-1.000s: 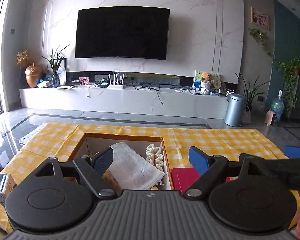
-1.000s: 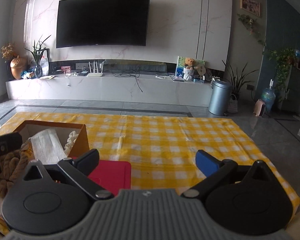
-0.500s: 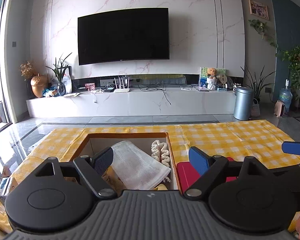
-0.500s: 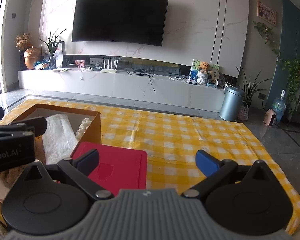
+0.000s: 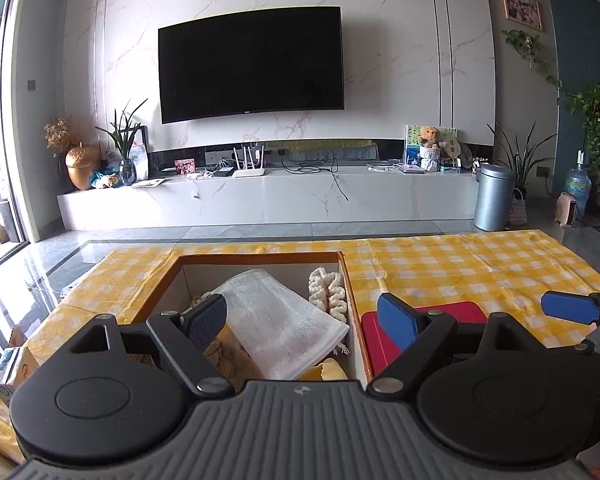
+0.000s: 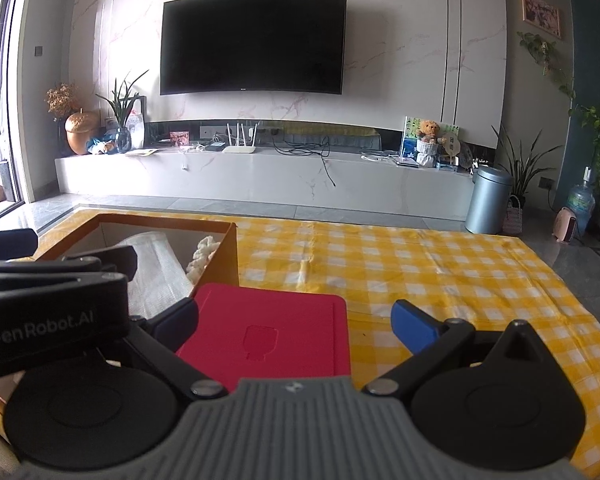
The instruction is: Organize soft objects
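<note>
- Left wrist view: the left gripper stands wide open and empty above the near end of the orange-rimmed cardboard box; a hover like this suits either a release or a fresh pick, and which cannot be told.
- The white mesh cloth lies slanted across the box middle, with the cream knotted cotton rope upright at 2 o'clock of it against the right wall; tan plush sits at 7 o'clock. The soft items therefore appear already gathered inside.
- Right wrist view: the right gripper, jaws spread wide and holding nothing, hangs over the flat red rectangular lid, which lies on the yellow-and-white checked tablecloth just beside the box at 3 o'clock, probably parked for closing.
</note>
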Demonstrator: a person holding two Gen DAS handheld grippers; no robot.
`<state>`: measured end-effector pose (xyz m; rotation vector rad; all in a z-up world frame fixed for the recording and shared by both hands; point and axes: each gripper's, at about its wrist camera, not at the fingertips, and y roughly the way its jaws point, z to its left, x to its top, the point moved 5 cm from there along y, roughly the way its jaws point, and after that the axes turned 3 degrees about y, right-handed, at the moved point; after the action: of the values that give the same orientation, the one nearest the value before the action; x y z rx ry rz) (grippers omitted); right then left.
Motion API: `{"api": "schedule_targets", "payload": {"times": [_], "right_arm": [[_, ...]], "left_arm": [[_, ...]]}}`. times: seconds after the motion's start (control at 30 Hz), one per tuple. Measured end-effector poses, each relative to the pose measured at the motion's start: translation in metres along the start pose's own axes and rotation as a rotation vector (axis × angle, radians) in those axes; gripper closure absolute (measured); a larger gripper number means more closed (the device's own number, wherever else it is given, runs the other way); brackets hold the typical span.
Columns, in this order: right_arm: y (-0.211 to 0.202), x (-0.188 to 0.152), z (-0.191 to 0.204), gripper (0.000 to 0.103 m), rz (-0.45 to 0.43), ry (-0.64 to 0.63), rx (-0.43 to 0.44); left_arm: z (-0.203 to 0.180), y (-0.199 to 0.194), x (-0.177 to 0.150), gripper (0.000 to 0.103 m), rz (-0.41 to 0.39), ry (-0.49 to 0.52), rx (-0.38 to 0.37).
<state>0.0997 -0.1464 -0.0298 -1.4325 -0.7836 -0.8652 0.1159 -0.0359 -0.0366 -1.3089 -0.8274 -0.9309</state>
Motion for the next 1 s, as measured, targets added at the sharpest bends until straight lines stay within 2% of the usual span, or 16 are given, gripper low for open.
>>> {"api": "schedule_targets", "payload": {"times": [0.23,0.37,1.0], "right_arm": [[0.0007,0.0009,0.0001,0.003,0.0,-0.001,0.0],[0.0007,0.001,0.0012,0.003,0.0,-0.004,-0.006],[0.0025,0.0003,0.0011,0.003,0.011,-0.032,-0.011]], "left_arm": [[0.002,0.0001,-0.0011,0.003,0.01,-0.011,-0.008],[0.0017,-0.0011,-0.0009,0.003,-0.001,-0.002,0.037],[0.0017,0.0008,-0.0034,0.003,0.032,-0.008,0.039]]}}
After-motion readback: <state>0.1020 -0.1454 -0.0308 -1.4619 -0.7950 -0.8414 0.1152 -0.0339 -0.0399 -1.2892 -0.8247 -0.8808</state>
